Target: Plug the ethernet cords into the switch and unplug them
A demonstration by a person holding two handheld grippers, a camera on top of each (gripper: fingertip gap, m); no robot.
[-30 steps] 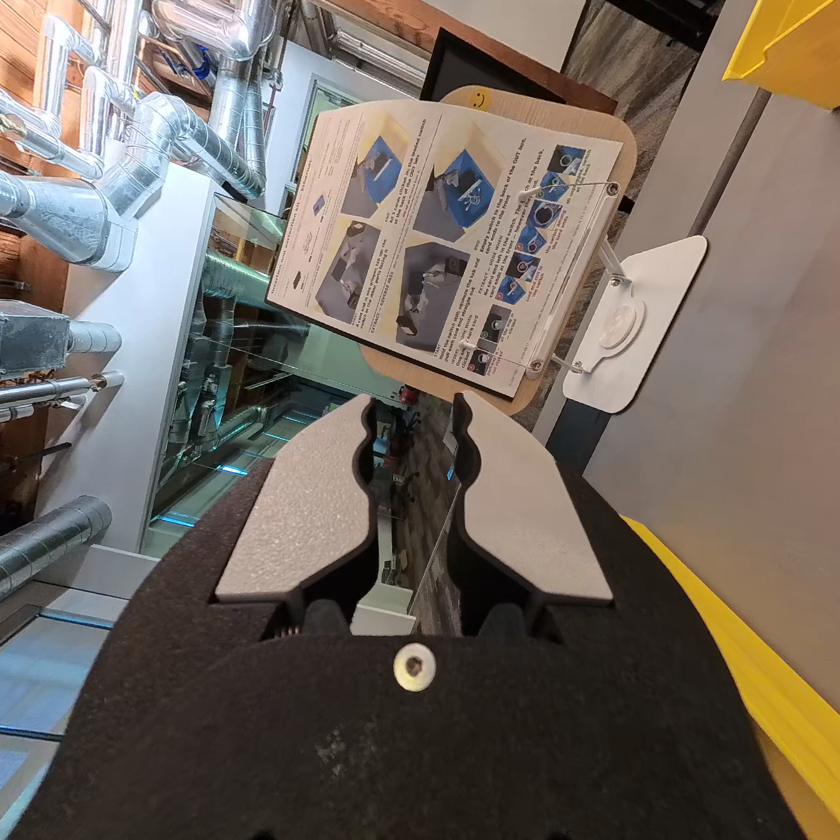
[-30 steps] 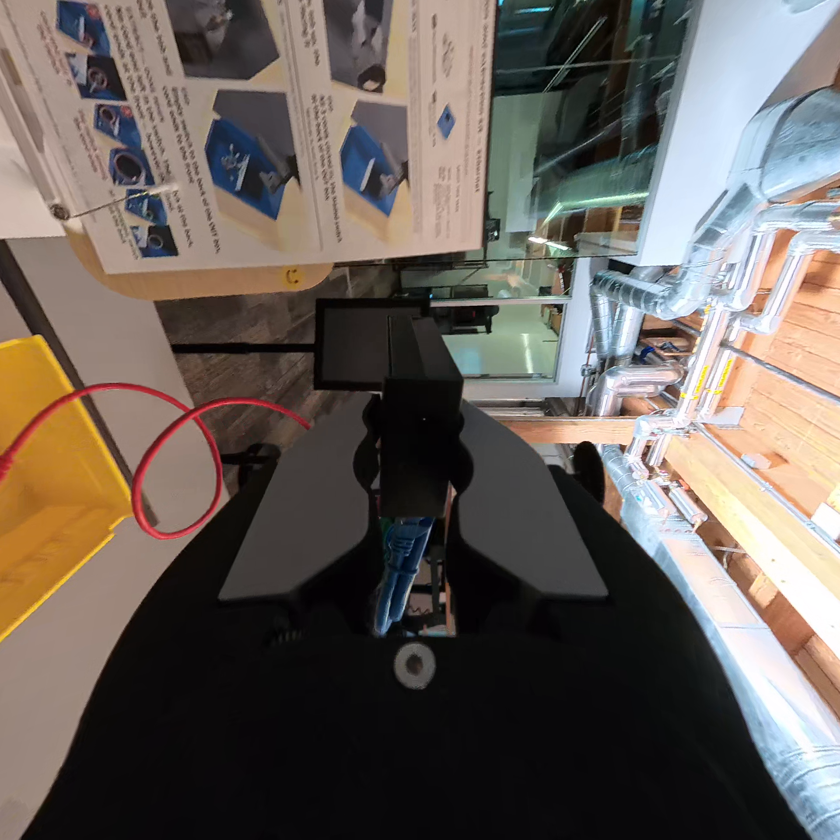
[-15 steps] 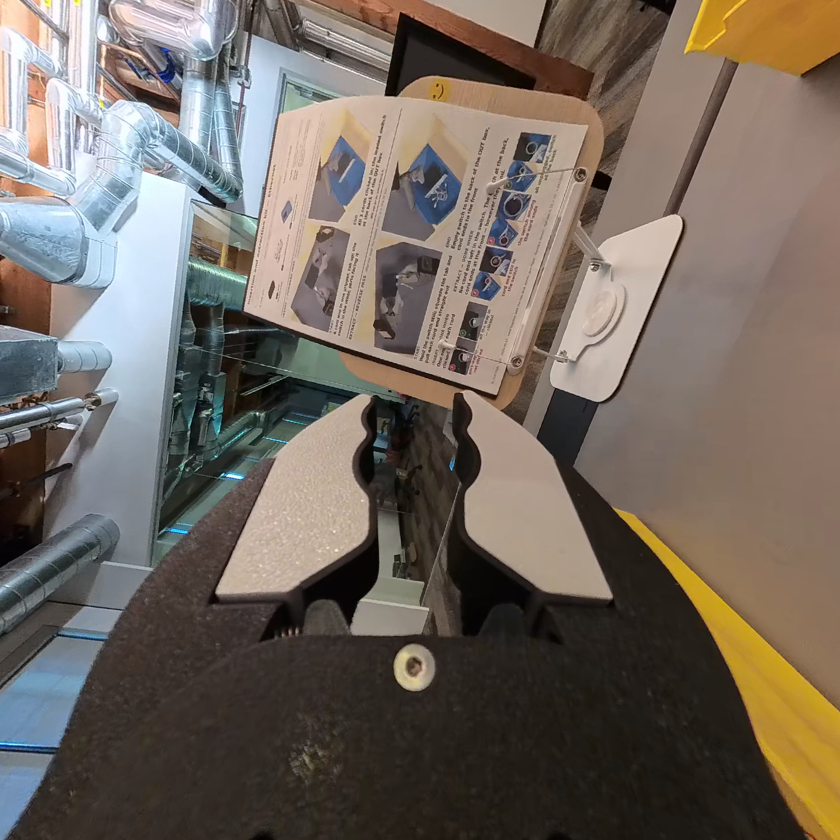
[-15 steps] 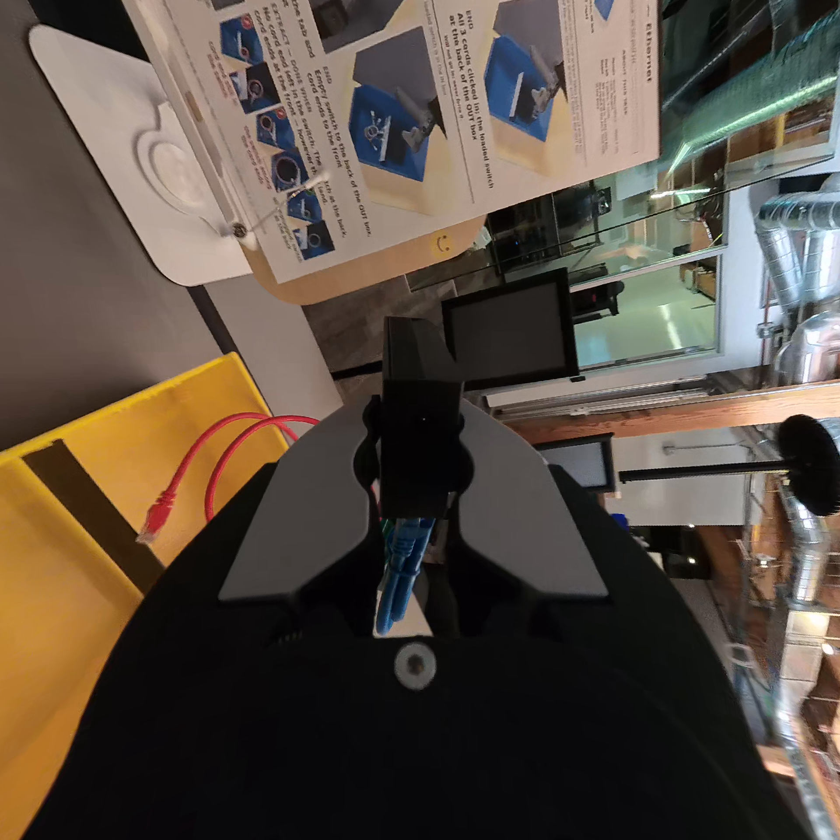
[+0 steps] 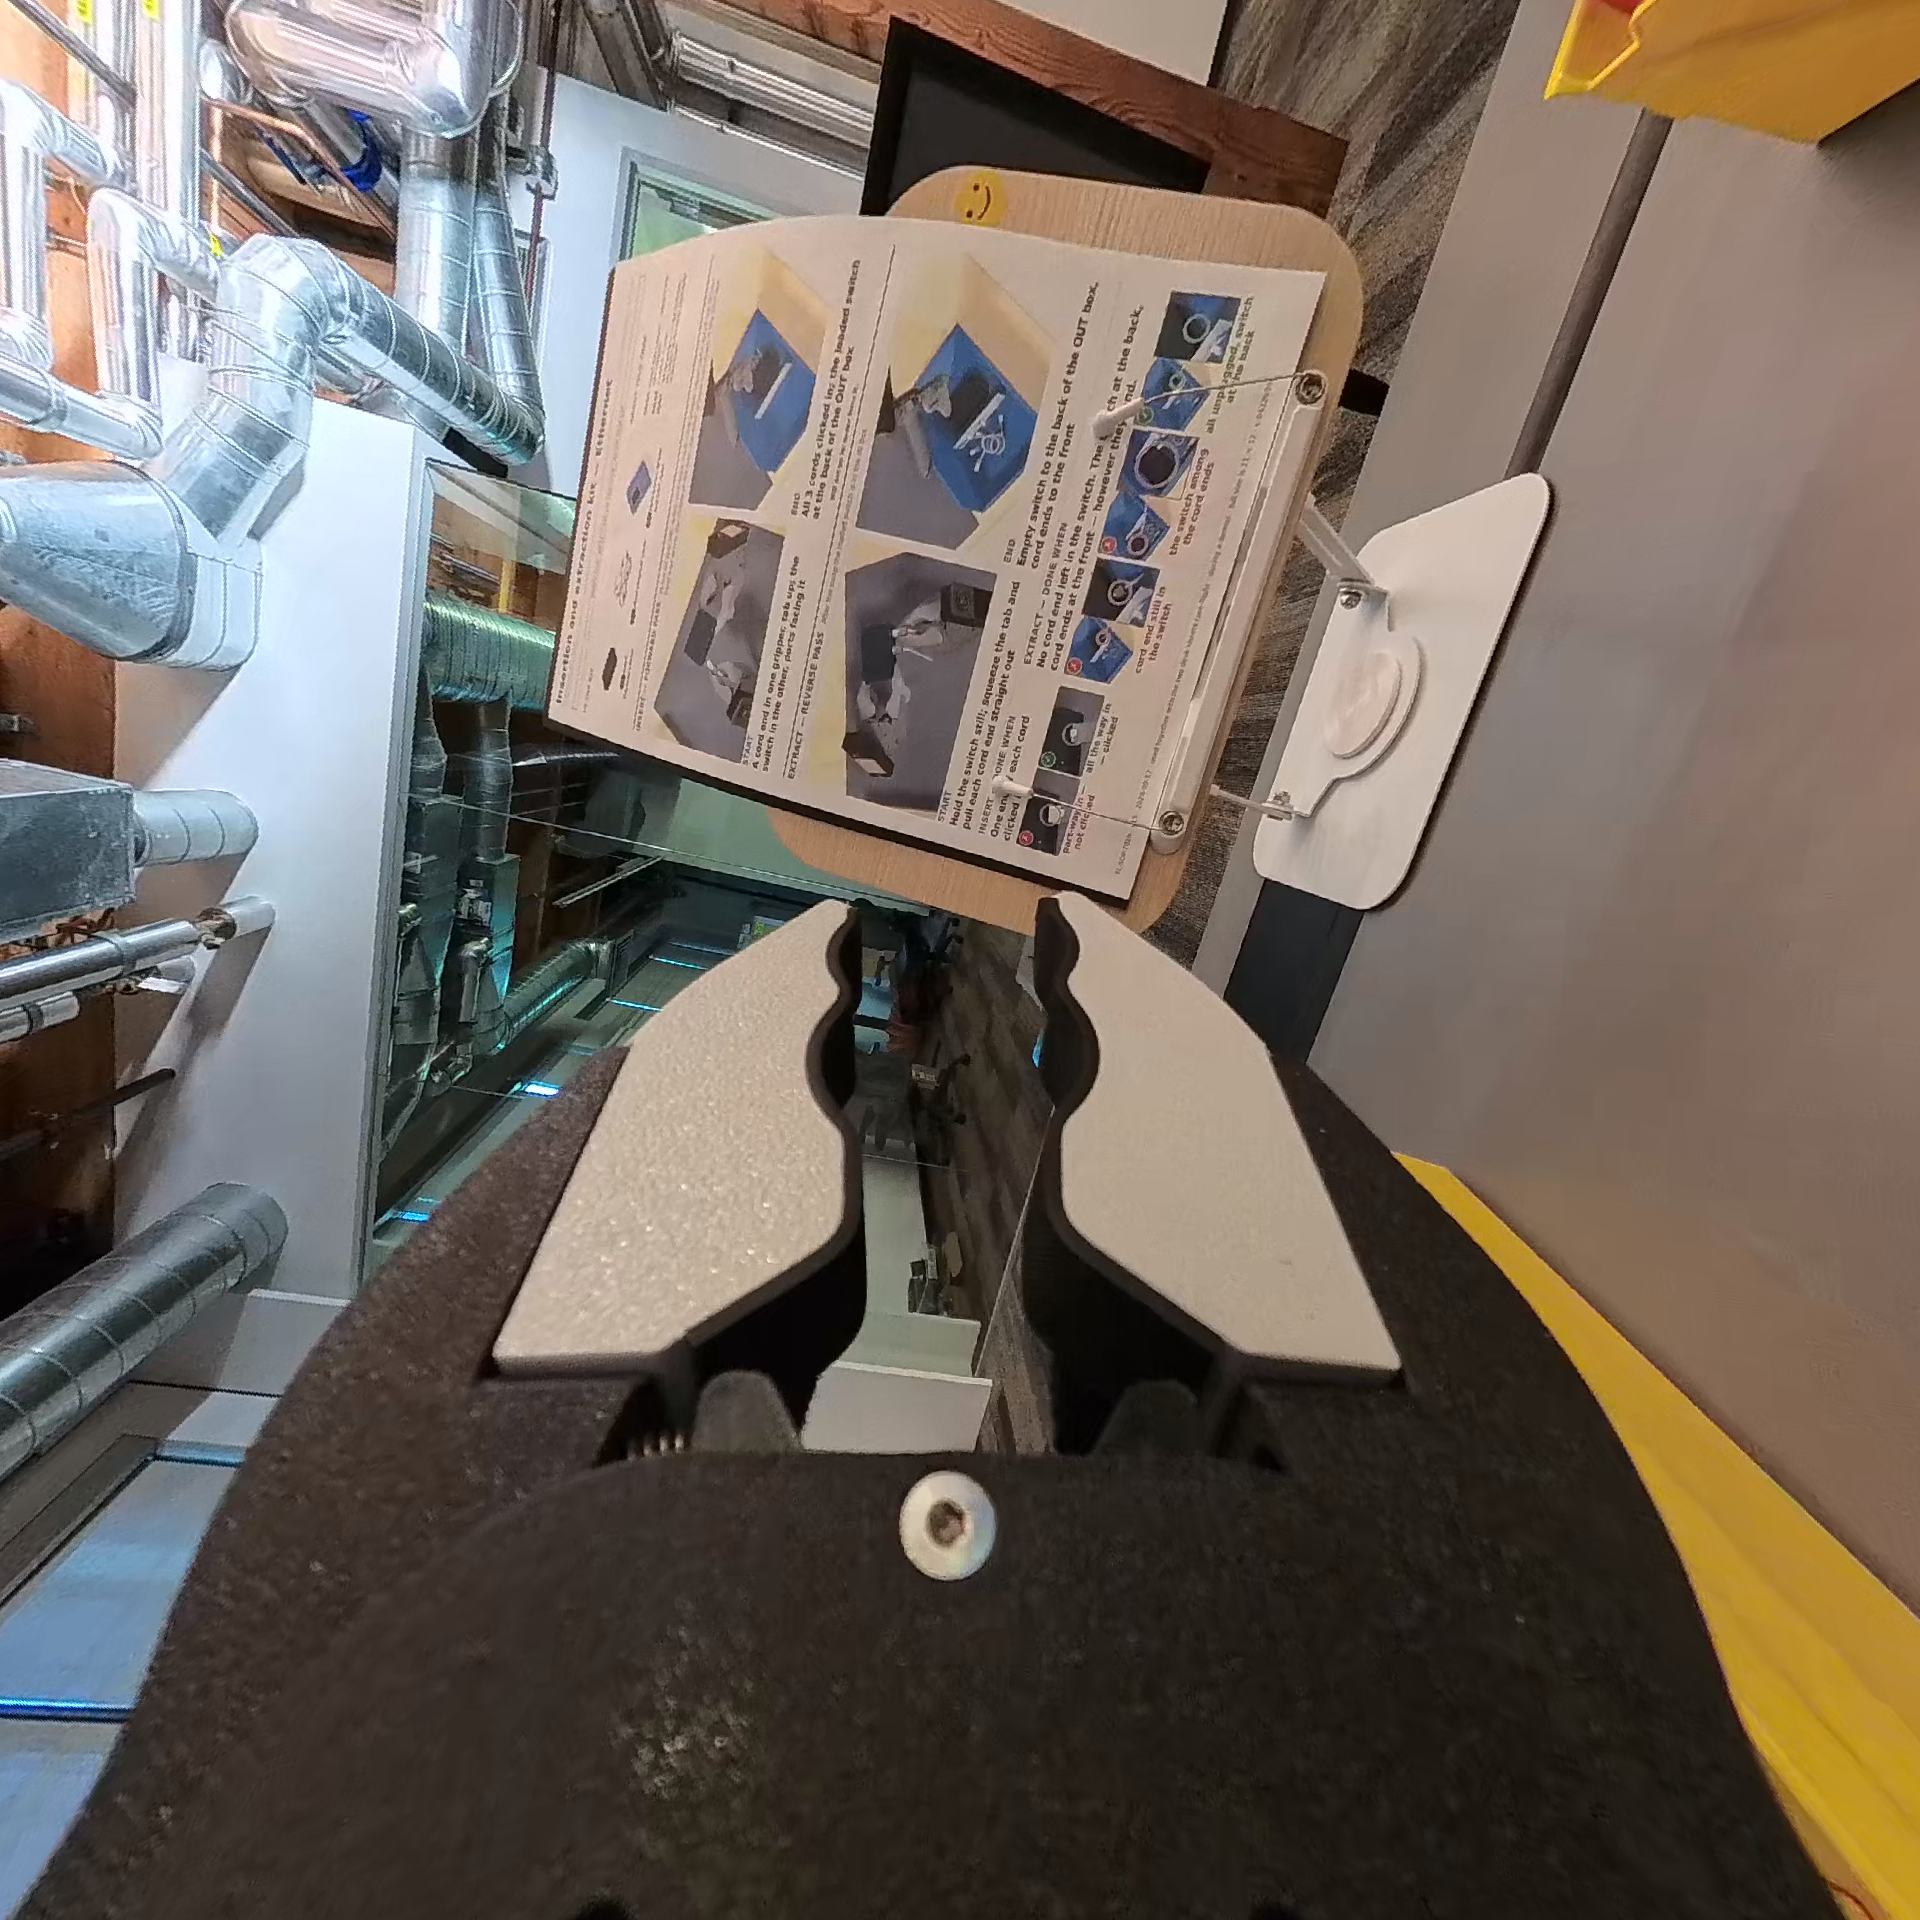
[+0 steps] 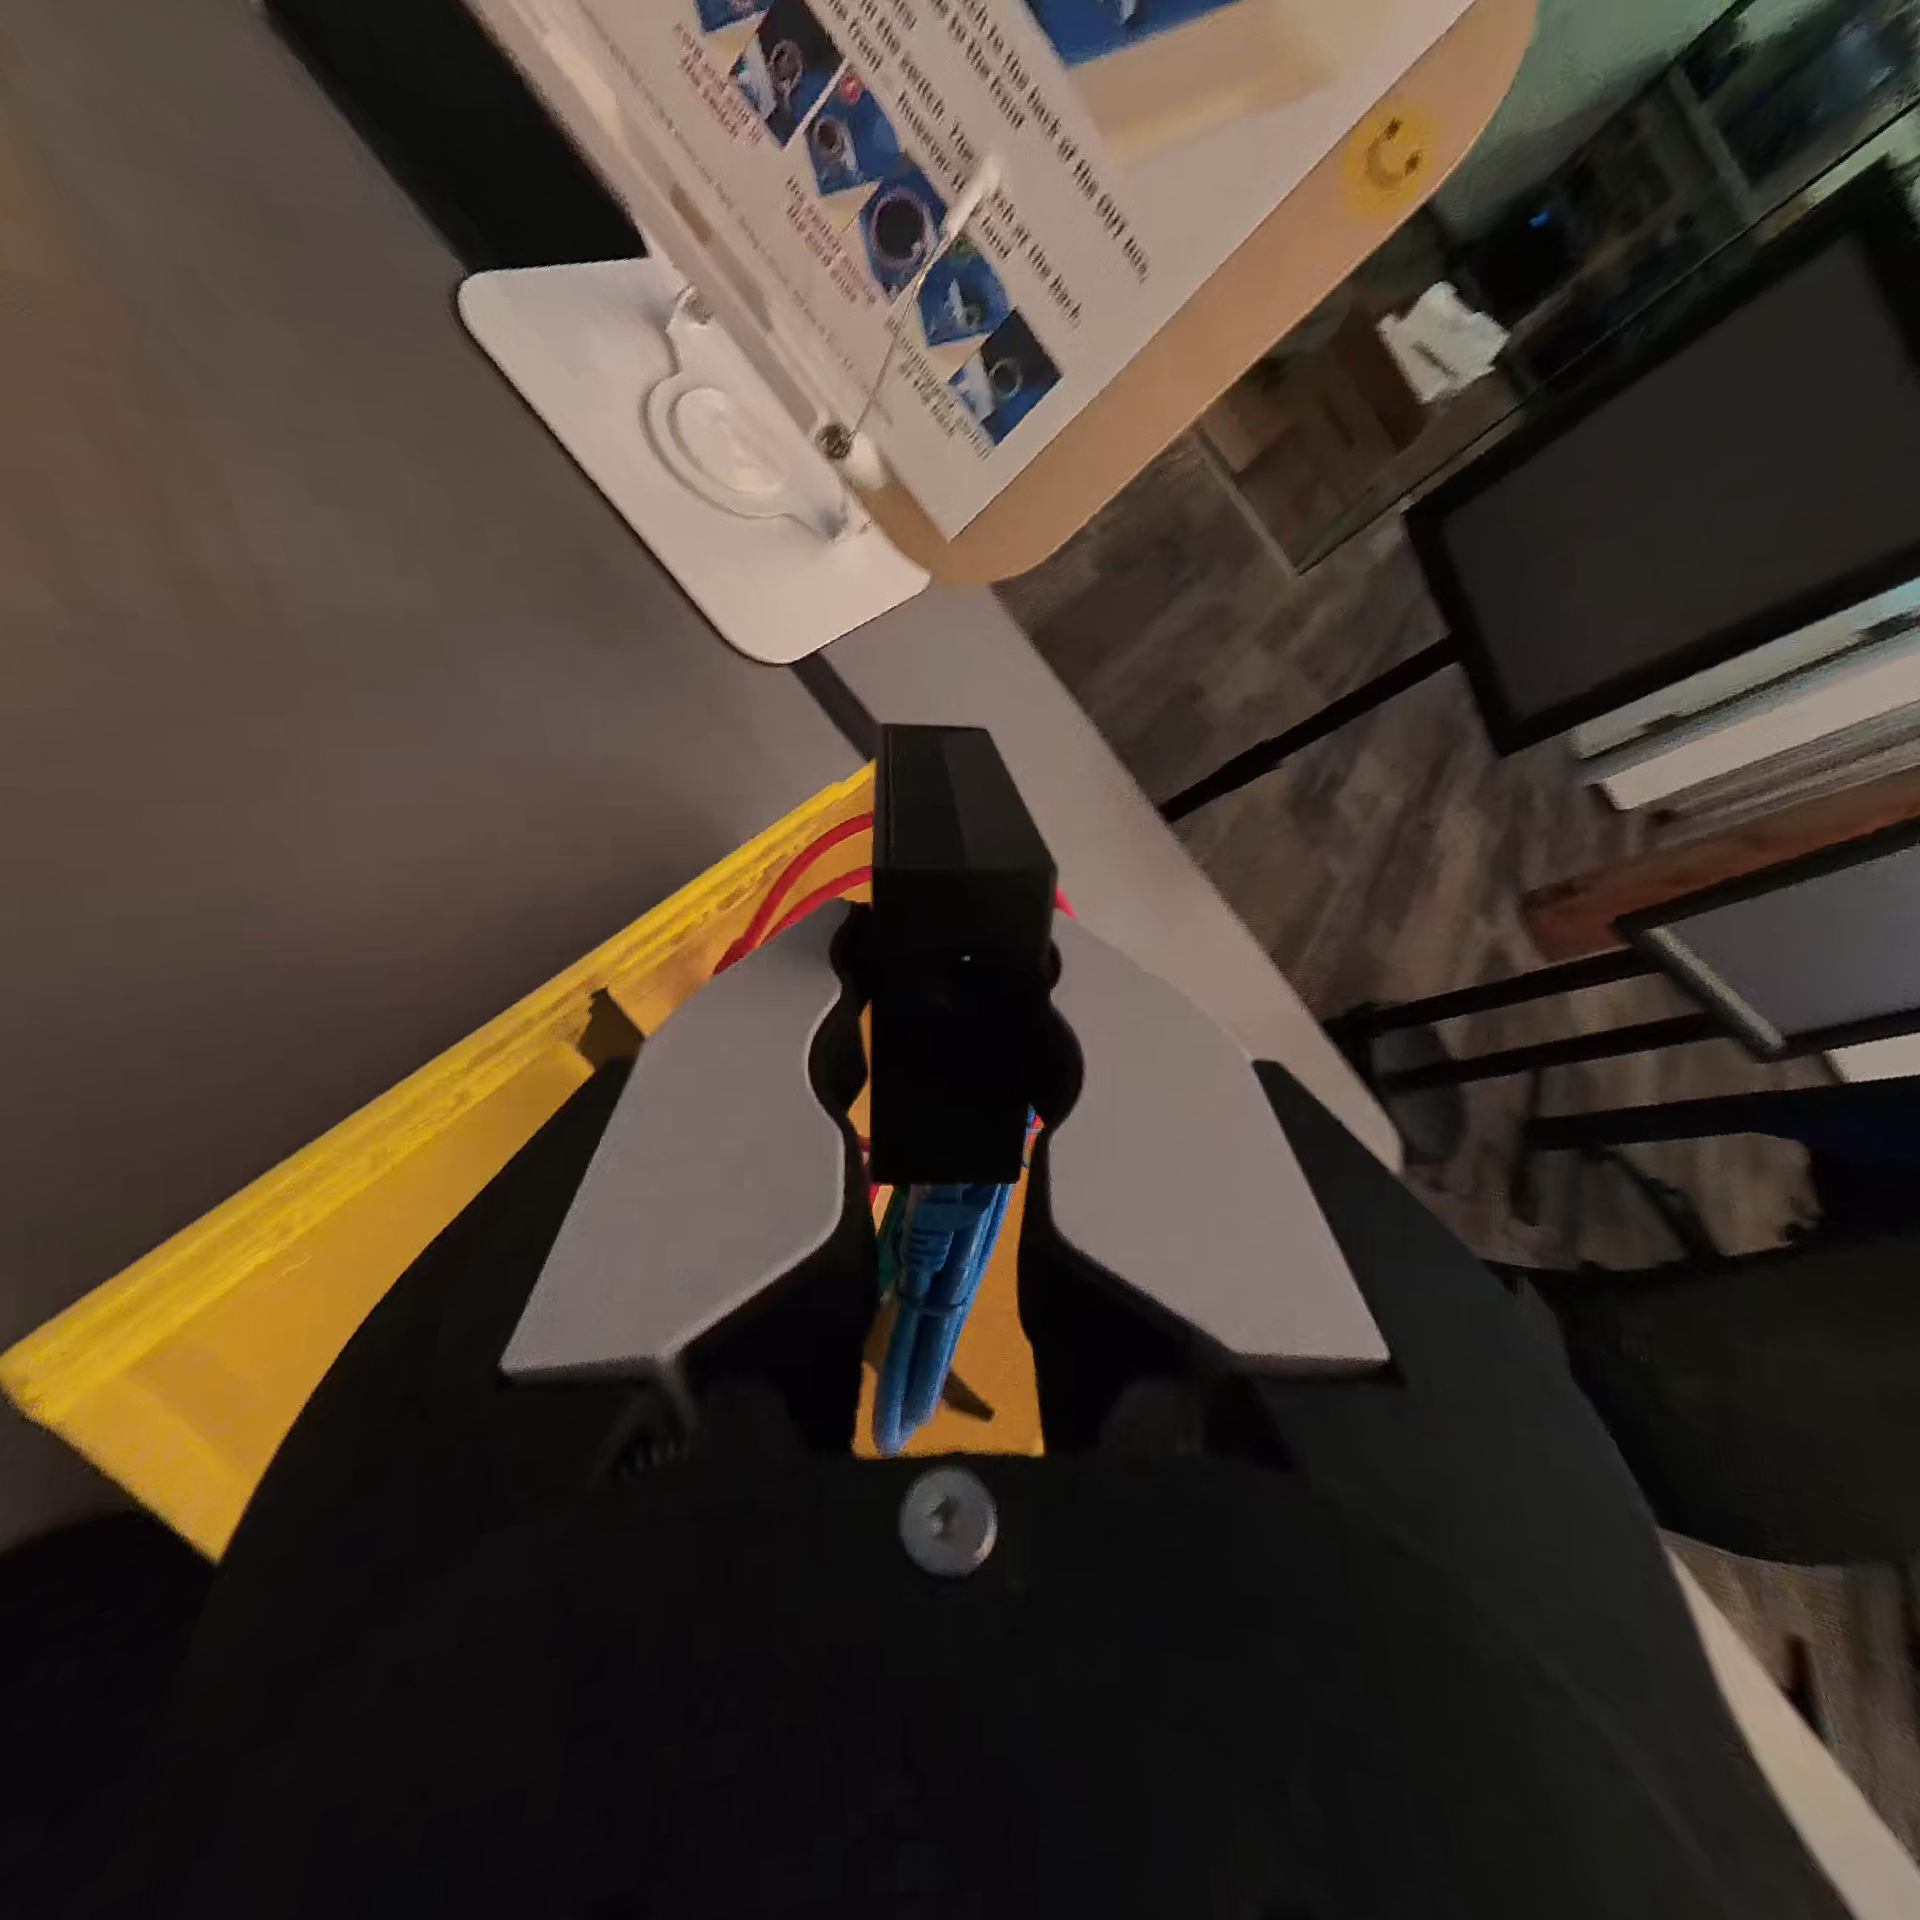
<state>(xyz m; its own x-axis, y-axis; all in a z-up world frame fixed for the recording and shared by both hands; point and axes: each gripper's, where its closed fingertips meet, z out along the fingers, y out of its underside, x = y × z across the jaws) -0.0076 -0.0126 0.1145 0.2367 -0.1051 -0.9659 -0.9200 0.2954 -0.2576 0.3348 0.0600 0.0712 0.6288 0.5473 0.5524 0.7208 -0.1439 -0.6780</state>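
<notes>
My right gripper (image 6: 954, 935) is shut on a black switch (image 6: 951, 935), both pads pressed on its sides. A blue cord (image 6: 930, 1299) hangs from the switch's near end between the fingers, with a green one beside it. A red cord (image 6: 795, 894) loops behind the switch over a yellow bin (image 6: 343, 1195). My left gripper (image 5: 945, 914) is open with nothing between its pads, held in the air and pointing at an instruction sheet (image 5: 935, 540) on a wooden board.
The wooden board (image 6: 1195, 395) stands on a white base (image 6: 644, 416) on the grey table (image 6: 312, 623). Another yellow bin edge (image 5: 1704, 1558) lies at the left view's lower right, one more (image 5: 1745, 62) at its top right. Black screens and table legs stand beyond the table edge. My right fingertips sit around 35 cm from my left ones.
My right gripper has swung down toward the table and the yellow bin, still holding the switch. The left gripper has shifted only slightly and stays open.
</notes>
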